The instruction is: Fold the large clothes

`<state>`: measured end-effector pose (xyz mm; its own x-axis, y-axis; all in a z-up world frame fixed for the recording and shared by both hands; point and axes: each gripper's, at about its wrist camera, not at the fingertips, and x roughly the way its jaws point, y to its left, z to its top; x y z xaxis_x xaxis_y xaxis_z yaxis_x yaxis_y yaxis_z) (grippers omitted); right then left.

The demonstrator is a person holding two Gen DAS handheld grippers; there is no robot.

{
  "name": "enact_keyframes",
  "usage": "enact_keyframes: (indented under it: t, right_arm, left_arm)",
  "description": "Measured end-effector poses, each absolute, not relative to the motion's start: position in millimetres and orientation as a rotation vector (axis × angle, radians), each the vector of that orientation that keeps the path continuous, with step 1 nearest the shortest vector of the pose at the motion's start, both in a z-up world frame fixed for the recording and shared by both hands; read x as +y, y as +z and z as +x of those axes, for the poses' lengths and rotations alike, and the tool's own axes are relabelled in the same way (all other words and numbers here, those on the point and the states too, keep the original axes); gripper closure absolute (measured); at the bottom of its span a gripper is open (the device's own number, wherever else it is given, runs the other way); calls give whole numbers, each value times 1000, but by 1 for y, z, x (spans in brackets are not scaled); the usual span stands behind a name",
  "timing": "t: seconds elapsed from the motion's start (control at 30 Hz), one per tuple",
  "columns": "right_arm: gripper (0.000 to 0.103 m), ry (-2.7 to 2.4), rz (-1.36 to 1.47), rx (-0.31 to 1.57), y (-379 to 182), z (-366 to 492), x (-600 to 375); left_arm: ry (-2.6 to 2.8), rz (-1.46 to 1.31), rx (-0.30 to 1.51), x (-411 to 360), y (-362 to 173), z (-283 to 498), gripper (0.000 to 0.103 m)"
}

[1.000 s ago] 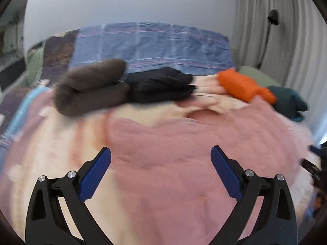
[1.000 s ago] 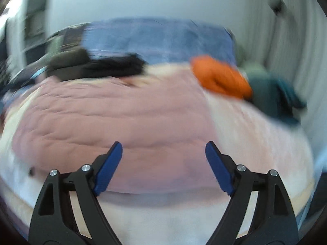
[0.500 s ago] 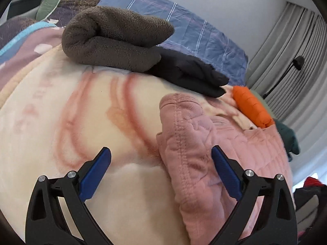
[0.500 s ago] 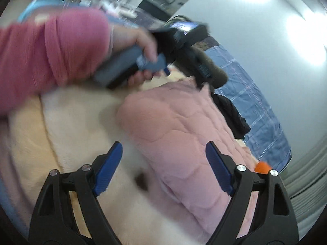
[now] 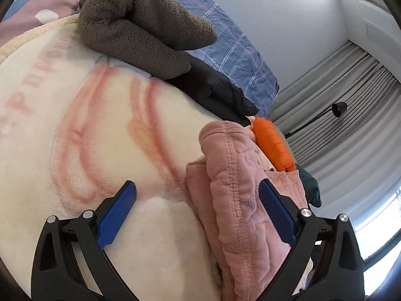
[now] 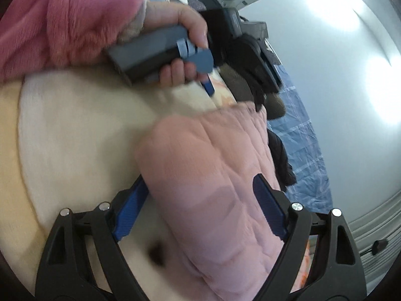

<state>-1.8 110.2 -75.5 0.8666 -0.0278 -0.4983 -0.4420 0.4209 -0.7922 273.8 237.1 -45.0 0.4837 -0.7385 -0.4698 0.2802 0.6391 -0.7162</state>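
Note:
A pink quilted garment (image 5: 238,200) lies folded on a cream blanket (image 5: 75,125) on the bed. My left gripper (image 5: 198,210) is open, low over the blanket, with the garment's folded edge between its fingers, right finger over the fabric. My right gripper (image 6: 200,210) is open around the garment (image 6: 215,180) at its other end. The left hand and its gripper (image 6: 233,82) show in the right wrist view, at the garment's far corner; there I cannot tell how its jaws stand.
A folded brown fleece (image 5: 140,25) and a black garment (image 5: 215,90) lie at the back of the bed. An orange roll (image 5: 273,143) and a dark green garment (image 5: 309,183) lie beyond the pink one. A blue plaid sheet (image 5: 235,50), curtains (image 5: 351,100).
Both grippers have dropped from a high view over the bed to low positions at the pink garment's ends. Since half a second ago they moved in closer.

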Motion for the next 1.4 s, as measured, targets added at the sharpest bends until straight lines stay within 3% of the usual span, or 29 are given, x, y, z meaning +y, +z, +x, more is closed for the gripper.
enact_keyframes:
  t: [0.13,0.4,0.57,0.67,0.97,1.17,1.2,1.27,1.3,1.4]
  right_arm:
    - [18,245,-1099,511,-79,17,97]
    - [29,198,-1162,310,-96,32,130]
    - [54,210,-1129,336,-99,30,128]
    - [60,207,-1099,347,-99,26,138]
    - [63,226,-910,395,-79,28,140]
    - [65,270,-803,421,-66,41,132]
    - [65,281,-764,436,-62,36,129]
    - [69,297,-694,456,-52,39,123]
    - [70,304,-660,464,-47,41,120]
    - [73,336,-509,489,-26,45,103]
  left_arm:
    - [-667,-581,873,234,-46,274,5]
    - [-690,-535,885,225,-45,267,5]
    - [-695,-494,892,216,-45,265,3]
    - [-698,-499,891,218,-45,264,3]
    - [-699,-499,892,218,-45,264,3]
    - [-737,-552,926,214,-46,265,8]
    - [-750,-555,943,208,-46,268,11]
    - [-734,-541,979,194,-46,274,26]
    - [-739,-557,990,189,-44,276,52]
    - [-665,-513,974,179,-21,274,68]
